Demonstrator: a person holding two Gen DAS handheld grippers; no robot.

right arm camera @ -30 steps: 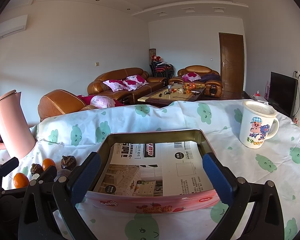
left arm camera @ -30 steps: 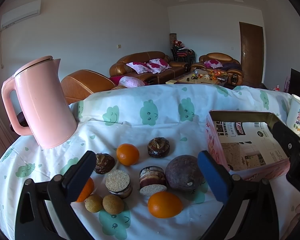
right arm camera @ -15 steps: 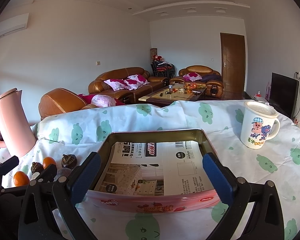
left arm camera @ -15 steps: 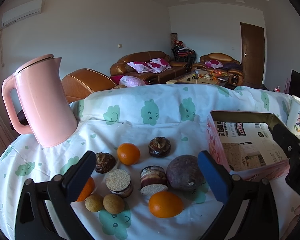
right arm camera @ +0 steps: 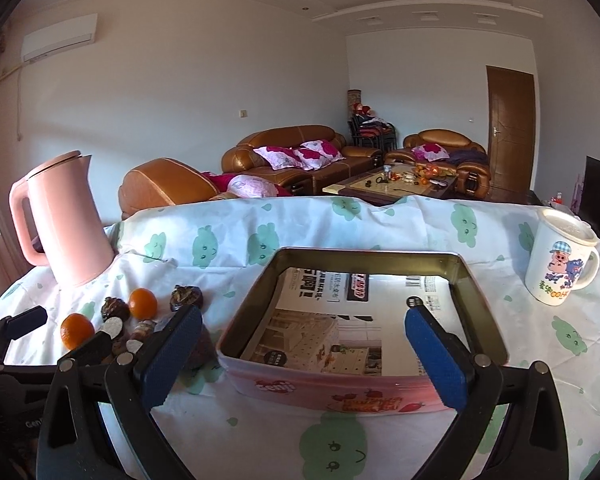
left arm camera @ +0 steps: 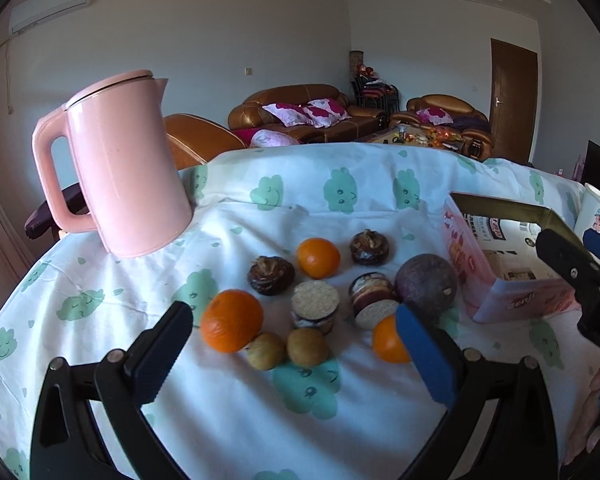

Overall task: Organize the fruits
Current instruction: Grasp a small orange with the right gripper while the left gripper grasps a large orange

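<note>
A cluster of fruit lies on the white cloud-print cloth: three oranges (left arm camera: 231, 320) (left arm camera: 318, 258) (left arm camera: 388, 340), a dark purple passion fruit (left arm camera: 426, 283), two small brown round fruits (left arm camera: 307, 347), several dark water chestnuts (left arm camera: 271, 275) and cut pieces (left arm camera: 315, 306). My left gripper (left arm camera: 292, 354) hangs open just before them, empty. To the right stands a pink tin box (right arm camera: 364, 392) lined with printed paper (right arm camera: 364, 316). My right gripper (right arm camera: 300, 356) is open and empty, facing the box's near wall. The same fruit (right arm camera: 142, 303) shows at that view's left.
A tall pink kettle (left arm camera: 120, 168) stands at the back left of the table. A white cartoon mug (right arm camera: 560, 258) sits at the back right. The right gripper's tip (left arm camera: 576, 268) shows beside the box. Sofas and a coffee table lie beyond the table's far edge.
The left gripper has shifted left and slightly forward, so the fruit sits more between its fingers. The right gripper has lifted a little and stays over the box's front.
</note>
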